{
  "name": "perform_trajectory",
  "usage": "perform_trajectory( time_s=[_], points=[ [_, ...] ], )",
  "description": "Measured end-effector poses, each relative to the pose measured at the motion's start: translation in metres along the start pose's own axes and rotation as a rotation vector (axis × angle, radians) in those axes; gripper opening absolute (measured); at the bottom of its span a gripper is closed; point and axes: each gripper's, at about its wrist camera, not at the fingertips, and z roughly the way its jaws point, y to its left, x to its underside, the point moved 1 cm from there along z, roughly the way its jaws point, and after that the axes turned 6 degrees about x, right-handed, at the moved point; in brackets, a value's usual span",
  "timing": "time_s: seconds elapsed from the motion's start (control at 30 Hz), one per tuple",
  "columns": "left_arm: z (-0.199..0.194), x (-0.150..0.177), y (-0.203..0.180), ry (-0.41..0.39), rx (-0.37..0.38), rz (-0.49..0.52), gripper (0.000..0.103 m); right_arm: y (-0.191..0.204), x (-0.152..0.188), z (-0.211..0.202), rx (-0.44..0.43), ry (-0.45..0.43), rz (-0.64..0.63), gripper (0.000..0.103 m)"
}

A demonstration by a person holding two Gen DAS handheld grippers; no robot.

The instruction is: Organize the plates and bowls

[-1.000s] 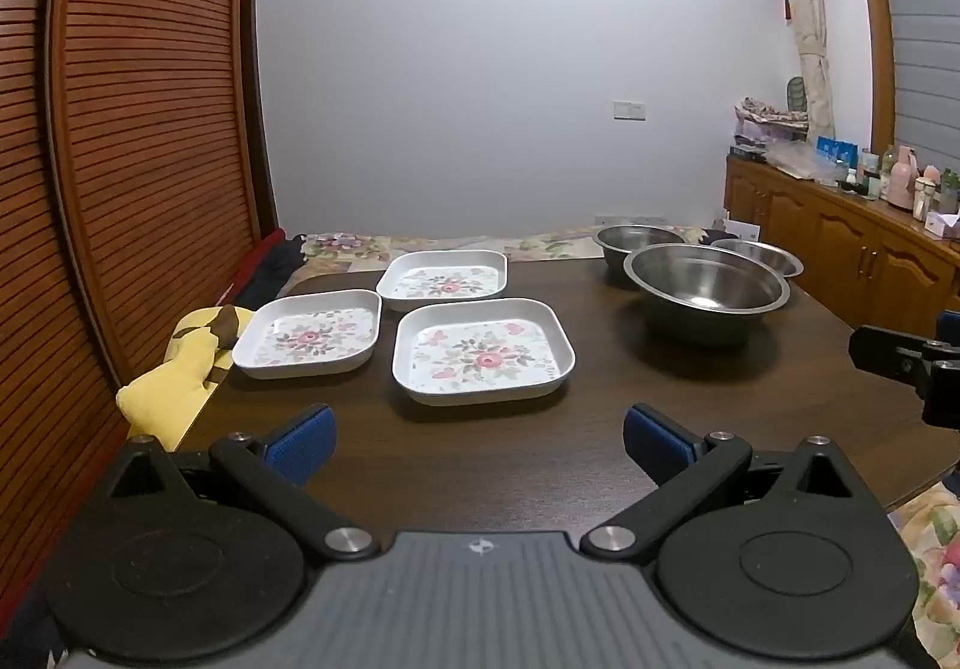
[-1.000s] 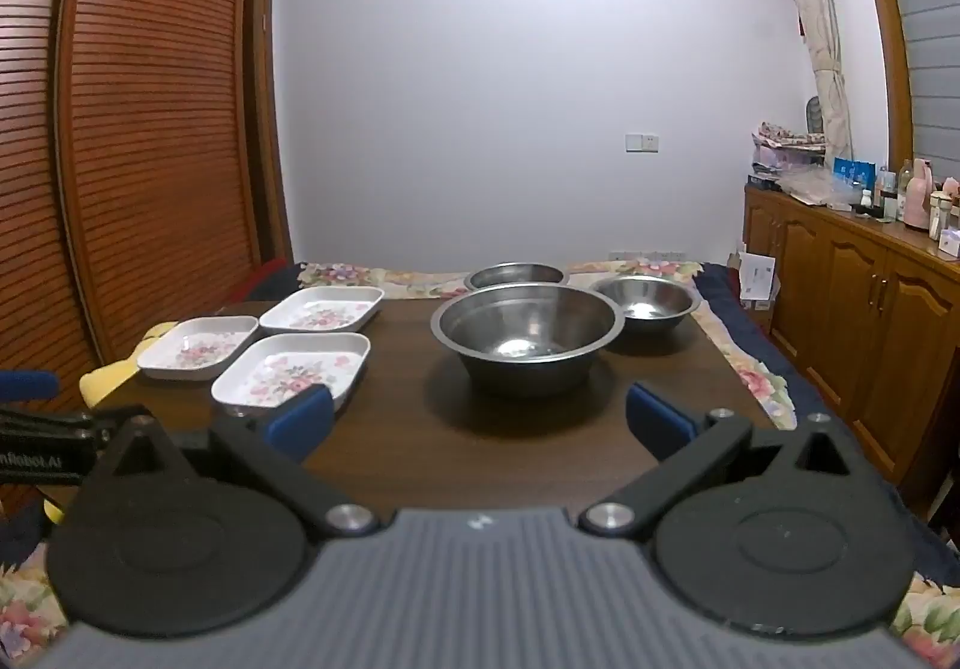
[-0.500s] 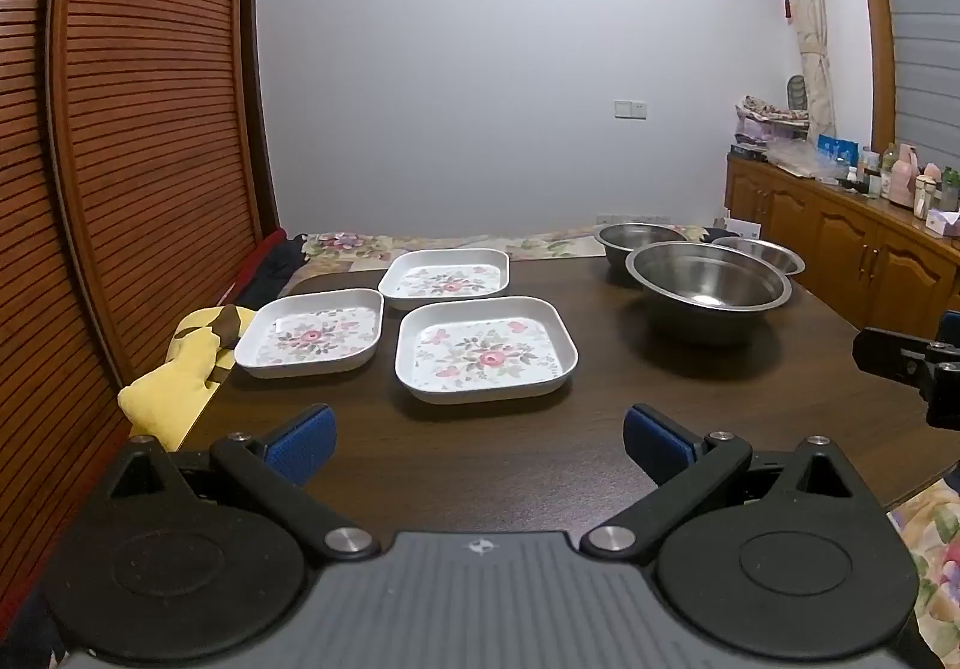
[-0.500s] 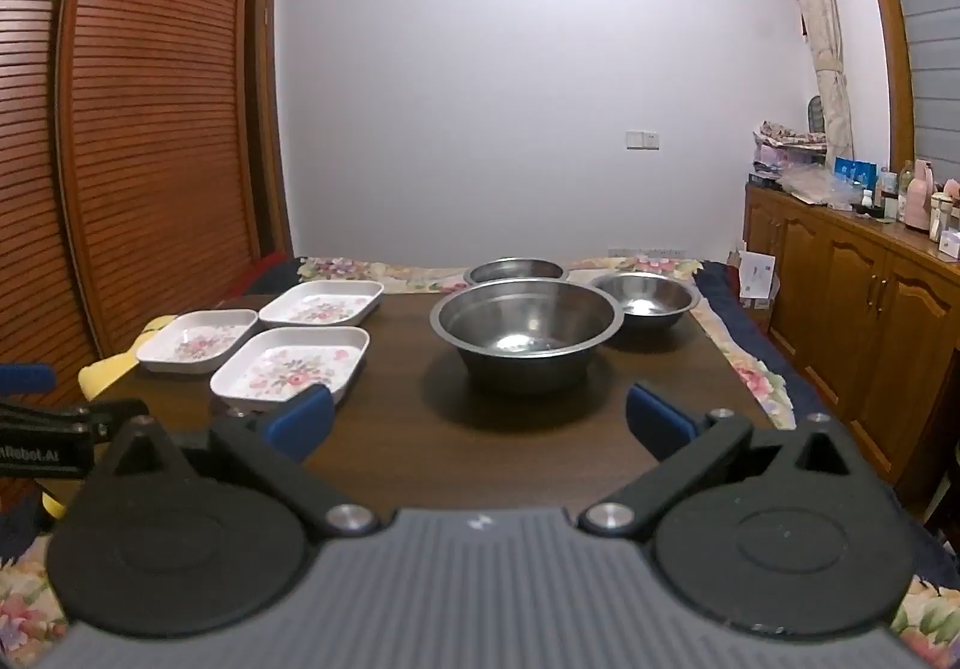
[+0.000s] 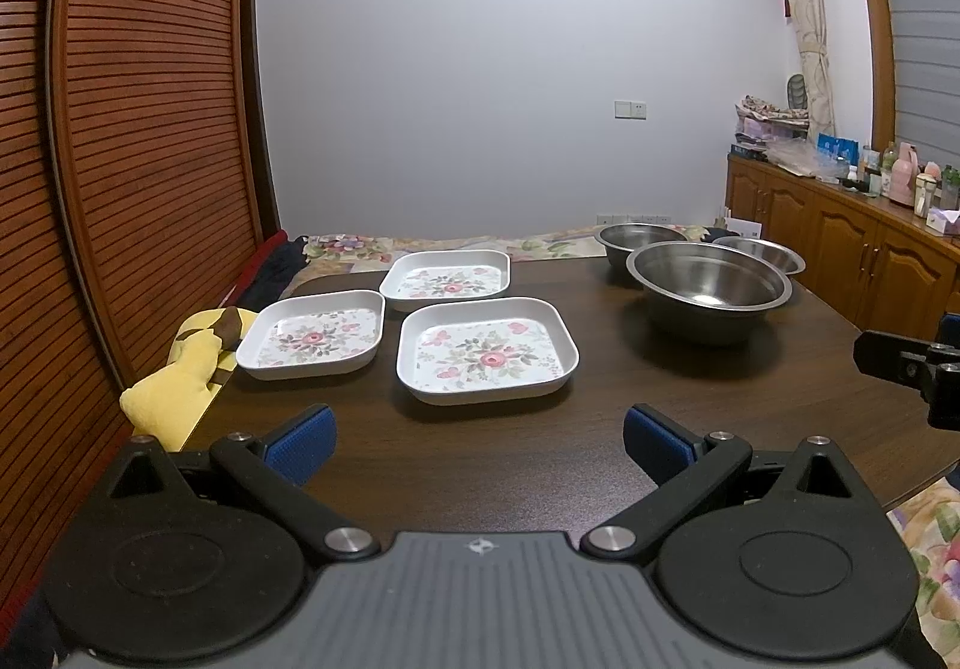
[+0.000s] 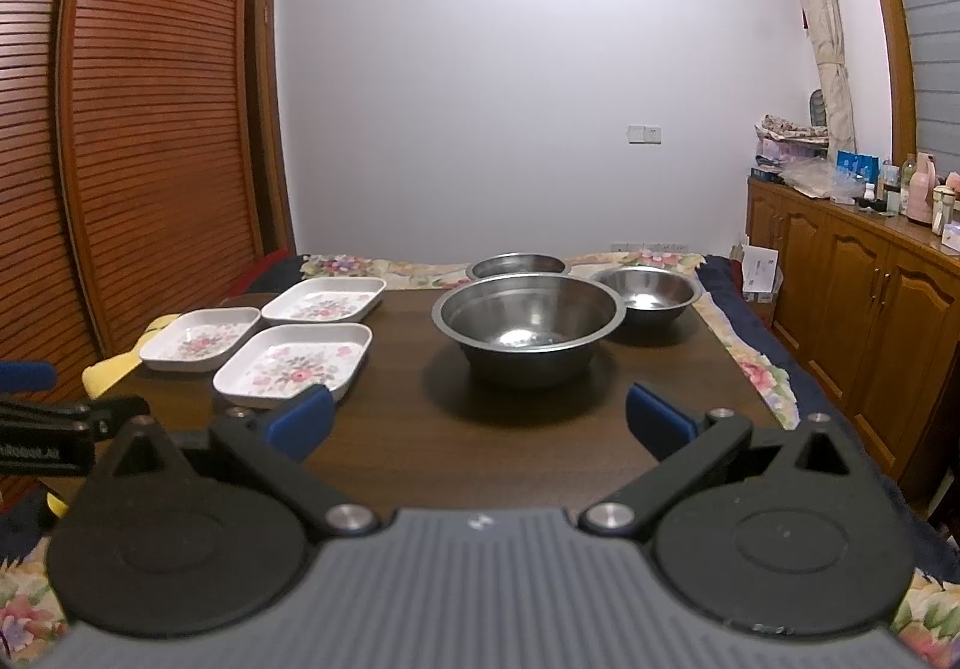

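- Evidently nothing is stacked yet: three floral plates lie flat on the left of the table (image 5: 600,465), the nearest plate (image 5: 487,350) just beside the left plate (image 5: 312,334), the far plate (image 5: 445,282) behind them
- Three steel bowls sit apart on the right: the big bowl (image 6: 528,327) in front, the right bowl (image 6: 645,297) and the back bowl (image 6: 517,266) behind it, probably sorted by kind for nesting
- Left gripper (image 5: 478,432) hovers over the near edge facing the plates, jaws spread wide, holding nothing
- Right gripper (image 6: 478,420) likewise gapes empty, lined up with the big bowl, so each tool seems assigned its own group
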Motion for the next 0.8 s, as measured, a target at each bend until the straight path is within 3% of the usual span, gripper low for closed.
perform_trajectory(
  time_s=[0.8],
  points=[
    [-0.0028,-0.002,-0.0024,-0.005,0.007,0.006,0.103,0.0016,-0.0013,-0.0037,-0.012,0.0,0.001,0.103]
  ],
)
